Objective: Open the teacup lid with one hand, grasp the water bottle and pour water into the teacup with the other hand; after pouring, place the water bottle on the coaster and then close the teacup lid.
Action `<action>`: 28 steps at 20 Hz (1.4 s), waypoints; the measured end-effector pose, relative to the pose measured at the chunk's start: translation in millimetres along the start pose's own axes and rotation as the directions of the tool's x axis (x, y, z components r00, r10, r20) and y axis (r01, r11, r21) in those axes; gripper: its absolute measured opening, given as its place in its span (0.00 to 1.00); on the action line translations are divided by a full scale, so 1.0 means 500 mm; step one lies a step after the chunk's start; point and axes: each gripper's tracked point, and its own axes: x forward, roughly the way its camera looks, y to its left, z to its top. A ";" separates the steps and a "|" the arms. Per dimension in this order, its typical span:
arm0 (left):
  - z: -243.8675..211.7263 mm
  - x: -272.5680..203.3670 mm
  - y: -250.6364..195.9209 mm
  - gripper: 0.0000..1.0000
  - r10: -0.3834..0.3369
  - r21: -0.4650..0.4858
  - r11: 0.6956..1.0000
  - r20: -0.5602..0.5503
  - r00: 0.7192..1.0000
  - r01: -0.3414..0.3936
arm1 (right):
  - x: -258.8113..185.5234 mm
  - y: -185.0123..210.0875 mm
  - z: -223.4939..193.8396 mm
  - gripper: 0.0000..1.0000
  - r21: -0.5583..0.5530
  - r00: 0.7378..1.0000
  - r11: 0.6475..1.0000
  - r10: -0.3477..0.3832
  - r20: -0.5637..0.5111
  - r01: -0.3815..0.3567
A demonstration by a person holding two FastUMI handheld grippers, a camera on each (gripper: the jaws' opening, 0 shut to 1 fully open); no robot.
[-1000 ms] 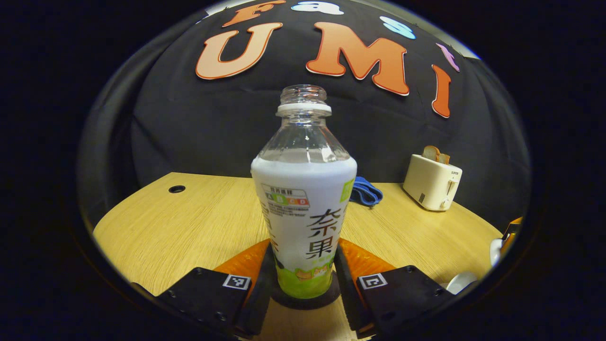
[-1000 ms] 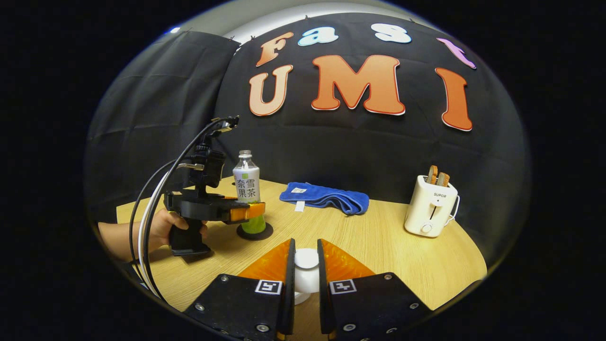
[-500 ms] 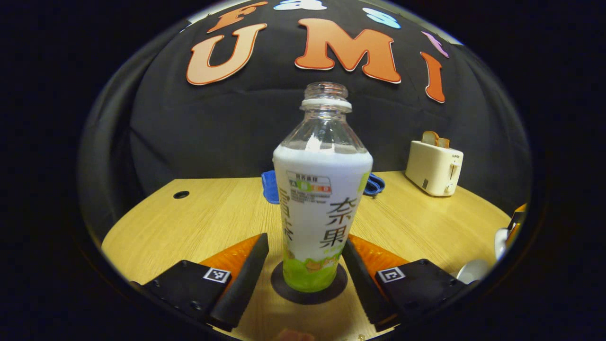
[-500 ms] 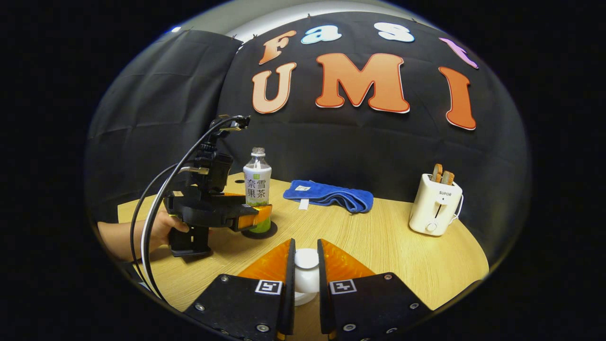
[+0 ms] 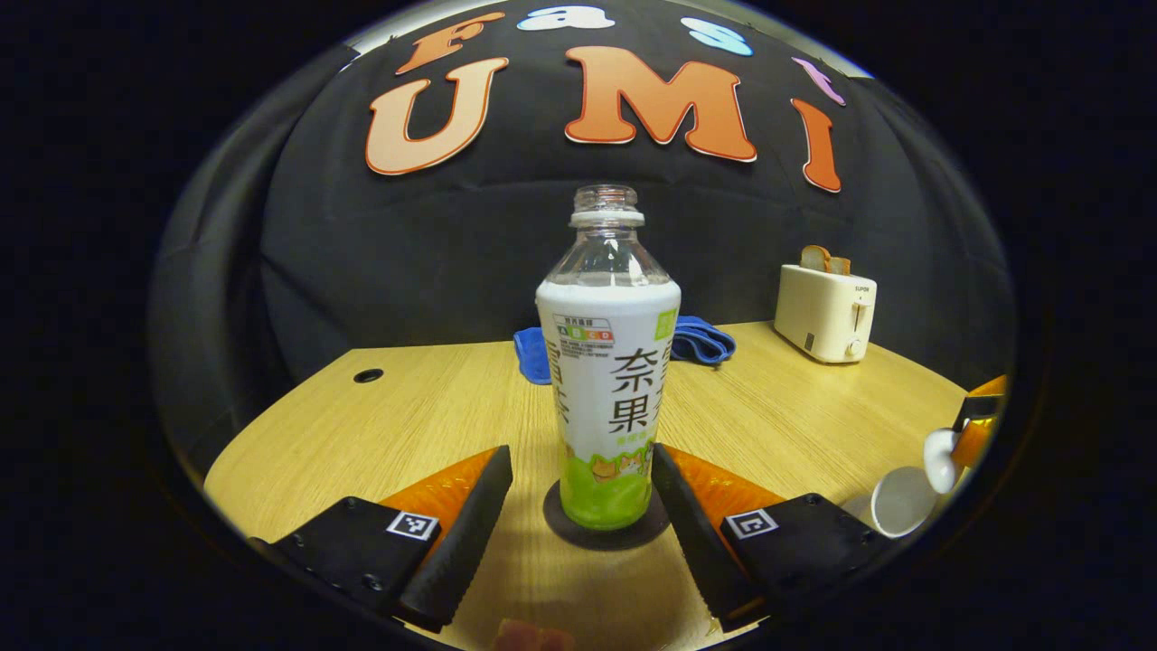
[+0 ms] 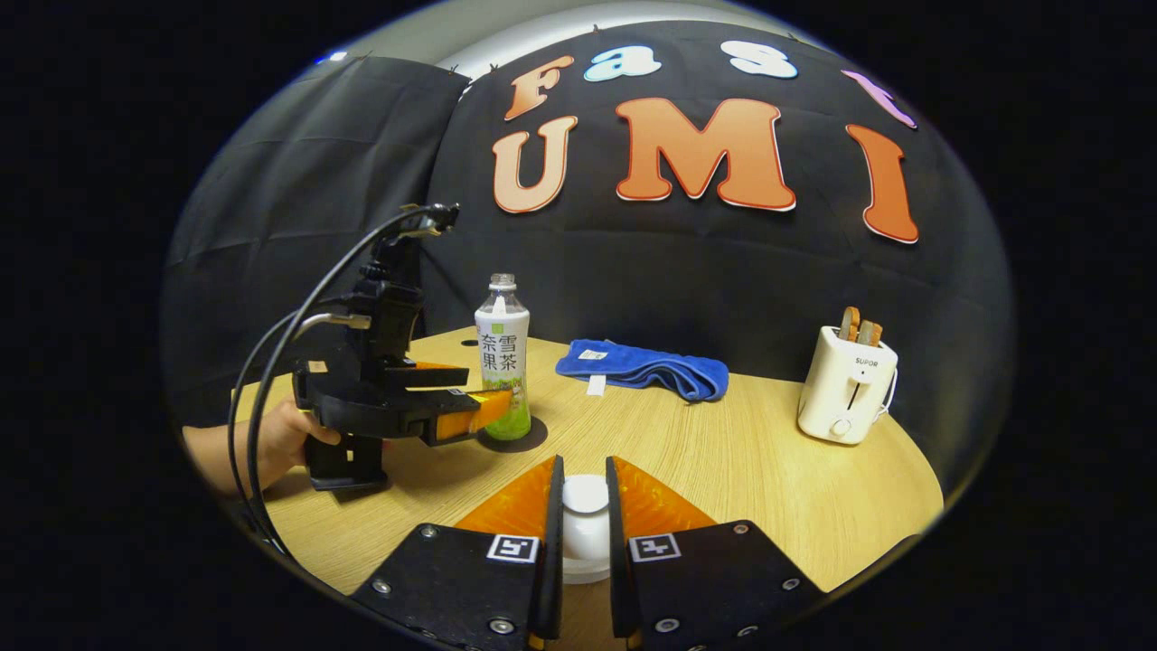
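Water bottle [image 5: 607,380] upright on coaster [image 5: 604,531] on counter [image 5: 434,425] — left gripper [image 5: 578,493] fingers apart, flanking it, not touching. Right gripper [image 6: 583,520] fingers clamped on teacup lid [image 6: 585,511] — teacup [image 5: 898,500] uncovered beside

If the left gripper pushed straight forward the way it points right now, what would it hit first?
Most likely the water bottle, standing upright on the dark coaster dead ahead between the open fingers of the left gripper. The fingers would pass on either side of it; the blue towel lies farther behind.
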 end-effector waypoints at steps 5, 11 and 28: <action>0.017 -0.050 0.018 0.99 0.014 -0.013 1.000 0.047 0.999 -0.013 | 0.017 0.013 -0.027 0.22 -0.026 1.000 1.000 -0.003 -0.023 0.002; 0.026 -0.085 0.037 0.96 0.024 -0.026 0.999 0.093 0.995 -0.022 | 0.033 0.018 -0.055 0.22 -0.009 0.999 1.000 -0.002 -0.045 0.002; 0.123 -0.170 0.031 0.98 0.032 -0.065 0.998 0.231 0.973 -0.017 | 0.005 -0.034 0.044 0.55 0.065 0.992 0.995 -0.087 0.094 0.081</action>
